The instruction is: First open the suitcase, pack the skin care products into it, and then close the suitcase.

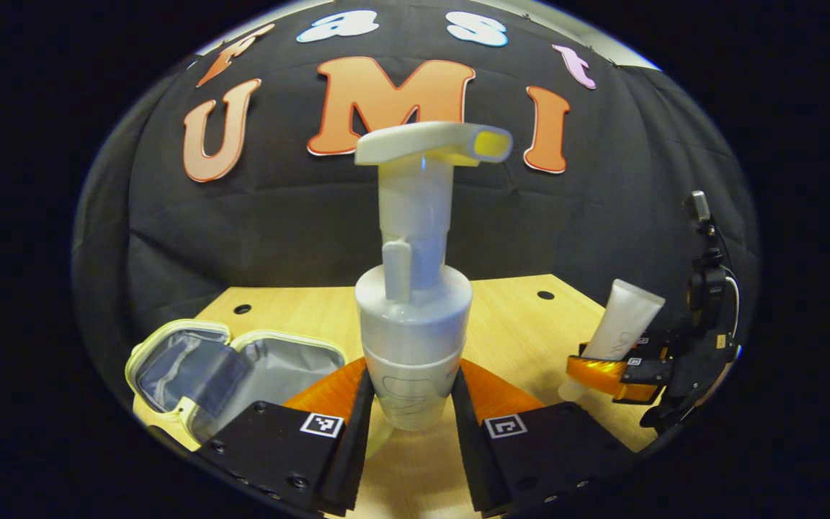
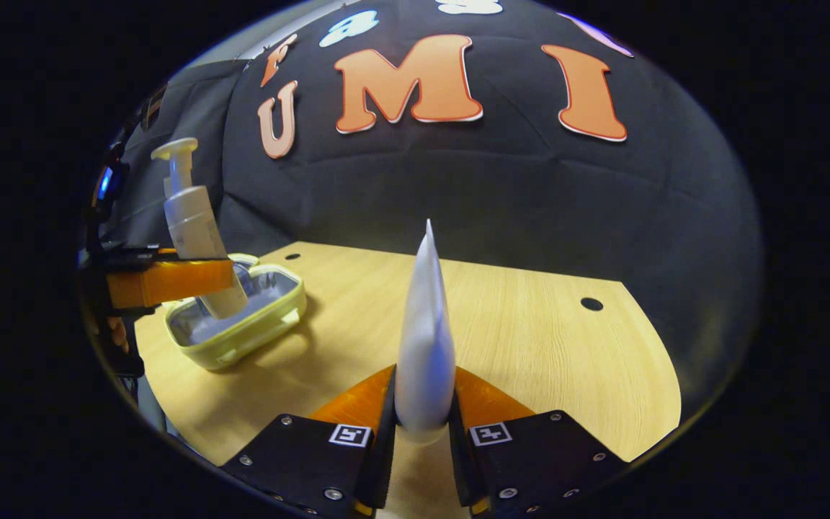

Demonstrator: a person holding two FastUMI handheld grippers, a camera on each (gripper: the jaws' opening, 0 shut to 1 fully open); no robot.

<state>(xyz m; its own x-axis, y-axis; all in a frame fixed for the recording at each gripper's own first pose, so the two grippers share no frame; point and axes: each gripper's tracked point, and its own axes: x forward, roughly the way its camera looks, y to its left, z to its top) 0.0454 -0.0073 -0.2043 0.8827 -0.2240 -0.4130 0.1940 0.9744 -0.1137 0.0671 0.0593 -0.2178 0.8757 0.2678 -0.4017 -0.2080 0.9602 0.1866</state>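
Dim, warm overhead light, soft shadows on the table (image 2: 530, 339), strong fisheye bending at edges.

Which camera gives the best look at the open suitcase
The right gripper view: the suitcase sits whole on the table, lid open, partly behind the pump bottle. The left gripper view cuts the suitcase off behind the left claw.

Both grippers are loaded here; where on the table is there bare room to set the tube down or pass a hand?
The wooden table is bare ahead and to the right of the tube, out to the hole near the wall. The crowded corner is on the left, where the open suitcase lies and the left gripper holds the pump bottle over it.
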